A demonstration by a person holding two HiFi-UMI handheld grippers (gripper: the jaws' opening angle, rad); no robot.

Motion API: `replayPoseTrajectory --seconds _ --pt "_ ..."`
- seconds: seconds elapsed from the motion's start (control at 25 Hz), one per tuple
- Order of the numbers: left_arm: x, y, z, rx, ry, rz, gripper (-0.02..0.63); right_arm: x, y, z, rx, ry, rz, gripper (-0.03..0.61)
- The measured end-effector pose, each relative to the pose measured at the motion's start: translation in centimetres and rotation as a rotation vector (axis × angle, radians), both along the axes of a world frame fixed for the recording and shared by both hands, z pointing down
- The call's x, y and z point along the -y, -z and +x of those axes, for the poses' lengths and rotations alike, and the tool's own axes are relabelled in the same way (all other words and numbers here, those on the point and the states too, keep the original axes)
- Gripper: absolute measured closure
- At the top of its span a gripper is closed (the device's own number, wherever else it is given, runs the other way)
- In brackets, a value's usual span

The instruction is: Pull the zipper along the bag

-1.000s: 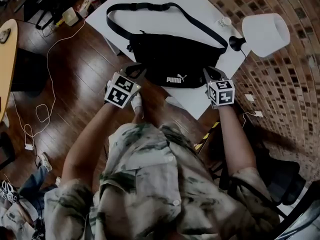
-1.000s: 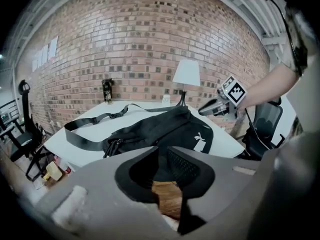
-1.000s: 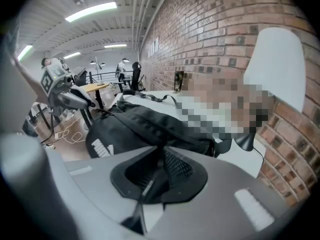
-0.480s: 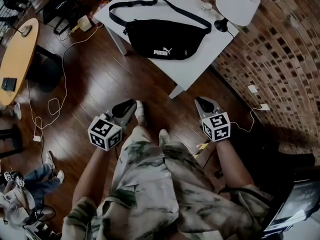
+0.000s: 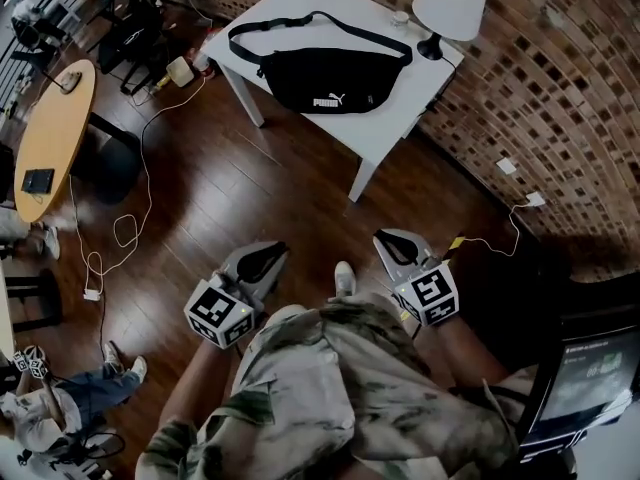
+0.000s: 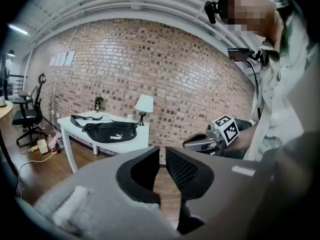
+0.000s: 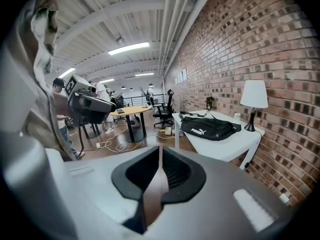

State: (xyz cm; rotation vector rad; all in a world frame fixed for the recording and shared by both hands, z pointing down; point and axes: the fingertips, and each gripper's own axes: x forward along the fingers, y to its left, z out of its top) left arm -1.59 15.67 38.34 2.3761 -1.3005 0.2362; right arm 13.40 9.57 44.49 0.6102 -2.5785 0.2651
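Observation:
The black waist bag lies on the white table, strap looped behind it; its zipper is too small to make out. Both grippers are held near the person's body, far from the table. My left gripper points toward the bag. Its jaws are closing, with a narrow gap and nothing between them. My right gripper has its tips together on nothing. The bag shows well ahead of it on the table.
A white lamp stands at the table's far right corner by the brick wall. A round wooden table, office chairs and cables are on the wooden floor to the left. A monitor is at lower right.
The person has stepped back from the table. Both grippers, which were at the bag's two ends, now hang near the body, well short of the table.

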Motion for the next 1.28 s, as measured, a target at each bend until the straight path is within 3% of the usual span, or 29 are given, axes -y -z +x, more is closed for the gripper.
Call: replayPoseTrajectory --seconds 0.32,0.6,0.76,0.96,1.28 --pt "-11.1 3.8 -4.5 -0.052 -0.021 0.072 0.571 -12.1 4.5 -5.3 0.068 0.002 0.055 0.549" --pt "-21.4 3.1 -6.1 -0.085 -0.092 0.062 0.571 -22.9 7.5 -8.3 0.088 -0.037 0.088 0.546" --pt "-23.9 2.5 -4.1 -0.087 -0.164 0.052 0.572 -26.7 7.2 -6.8 0.084 -0.075 0.086 0.545" --pt "-25.3 3.3 -0.6 -0.097 -0.180 0.056 0.572 -29.5 7.8 -4.4 0.096 -0.066 0.096 0.537" --pt "-24.6 5.4 8.4 -0.105 -0.218 0.081 0.572 -30.5 10.0 2.7 0.096 -0.056 0.139 0.534"
